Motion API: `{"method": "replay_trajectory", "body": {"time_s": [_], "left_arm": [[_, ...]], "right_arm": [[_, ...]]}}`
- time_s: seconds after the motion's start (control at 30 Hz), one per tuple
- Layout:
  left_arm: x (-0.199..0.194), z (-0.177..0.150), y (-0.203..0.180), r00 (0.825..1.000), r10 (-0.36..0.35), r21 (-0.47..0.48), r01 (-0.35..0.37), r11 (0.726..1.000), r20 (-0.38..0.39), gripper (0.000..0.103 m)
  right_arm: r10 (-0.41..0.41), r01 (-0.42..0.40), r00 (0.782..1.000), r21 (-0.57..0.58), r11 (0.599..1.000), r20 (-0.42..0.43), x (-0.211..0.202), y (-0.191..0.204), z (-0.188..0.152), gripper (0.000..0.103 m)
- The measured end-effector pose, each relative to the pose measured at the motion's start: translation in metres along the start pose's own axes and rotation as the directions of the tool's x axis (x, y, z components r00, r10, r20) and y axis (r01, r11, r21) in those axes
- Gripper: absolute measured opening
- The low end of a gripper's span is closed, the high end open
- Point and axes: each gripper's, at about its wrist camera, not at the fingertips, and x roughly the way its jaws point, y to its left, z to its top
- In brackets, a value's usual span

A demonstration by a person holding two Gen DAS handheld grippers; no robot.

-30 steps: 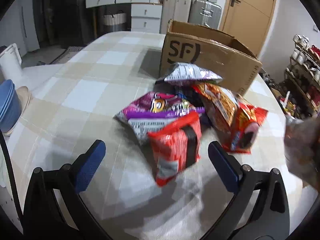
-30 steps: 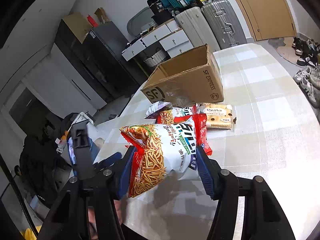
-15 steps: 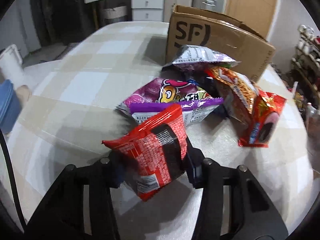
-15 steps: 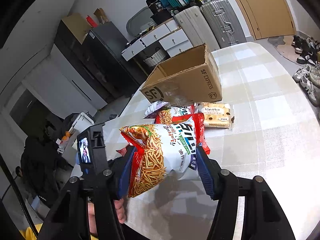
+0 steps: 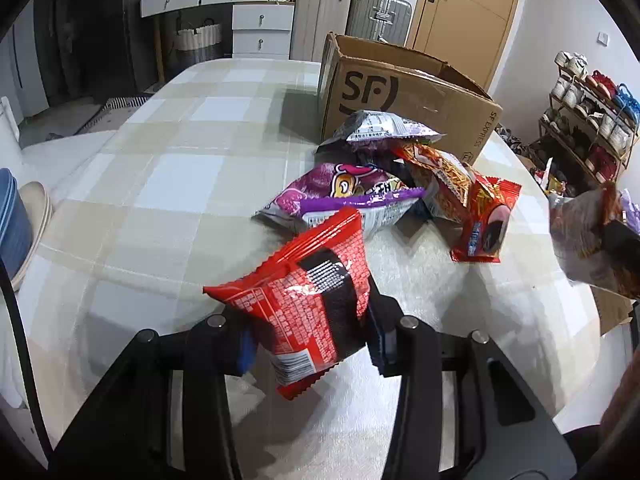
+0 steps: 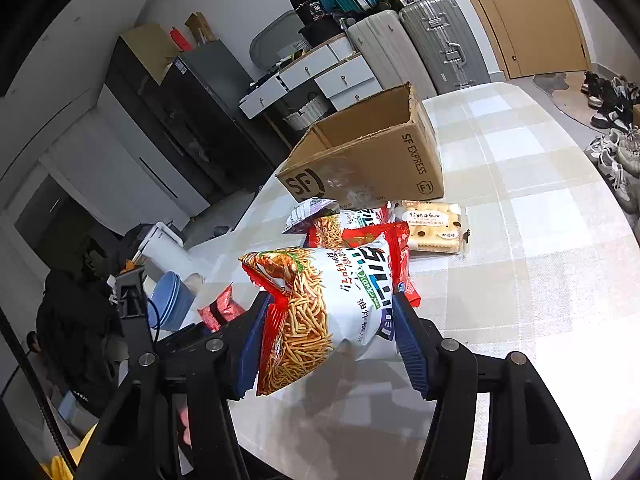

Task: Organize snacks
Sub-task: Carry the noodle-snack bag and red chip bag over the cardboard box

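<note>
My left gripper [image 5: 310, 342] is shut on a red and black snack bag [image 5: 308, 300] and holds it above the table. My right gripper [image 6: 328, 344] is shut on a white noodle-snack bag [image 6: 324, 304], lifted off the table. That bag also shows at the right edge of the left wrist view [image 5: 588, 240]. An open SF cardboard box [image 5: 404, 96] stands behind a pile of snacks: a purple bag [image 5: 344, 196], a silver-purple bag [image 5: 380, 128], an orange noodle bag [image 5: 440, 180] and a red bag [image 5: 484, 220]. A cracker pack [image 6: 434, 226] lies beside the box [image 6: 368, 156].
The checked tablecloth [image 5: 180, 152] covers a rounded table. Blue bowls [image 5: 12, 228] sit off its left edge. Drawers and suitcases [image 5: 380, 12] stand at the back, a shoe rack [image 5: 588, 128] at the right.
My left gripper closed on the red and black bag and lifted it off the table toward me. The right gripper kept holding the noodle bag nearly still.
</note>
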Motion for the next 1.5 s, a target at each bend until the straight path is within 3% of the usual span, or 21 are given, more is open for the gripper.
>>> {"method": "replay_trajectory", "body": {"time_s": [0.27,0.9,1.1,1.5], "left_arm": [[-0.019,0.003,0.003,0.998,-0.045,-0.031,0.046,0.998,0.034,0.04],[-0.043,0.0,-0.005,0.995,-0.097,-0.038,0.097,0.995,0.027,0.04],[-0.066,0.023,-0.008,0.991,-0.126,-0.031,0.127,0.991,0.048,0.04],[-0.108,0.105,-0.028,0.979,-0.16,0.07,0.153,0.986,0.124,0.04]], "right_arm": [[-0.006,0.006,1.0,-0.019,1.0,-0.002,0.007,0.004,-0.003,0.06],[0.04,-0.04,0.999,0.015,0.999,0.012,0.019,0.011,0.001,0.06],[0.068,-0.068,0.996,0.01,0.998,0.054,0.008,0.022,0.015,0.06],[0.083,-0.072,0.988,-0.085,0.994,0.133,-0.027,0.062,0.094,0.06]]}}
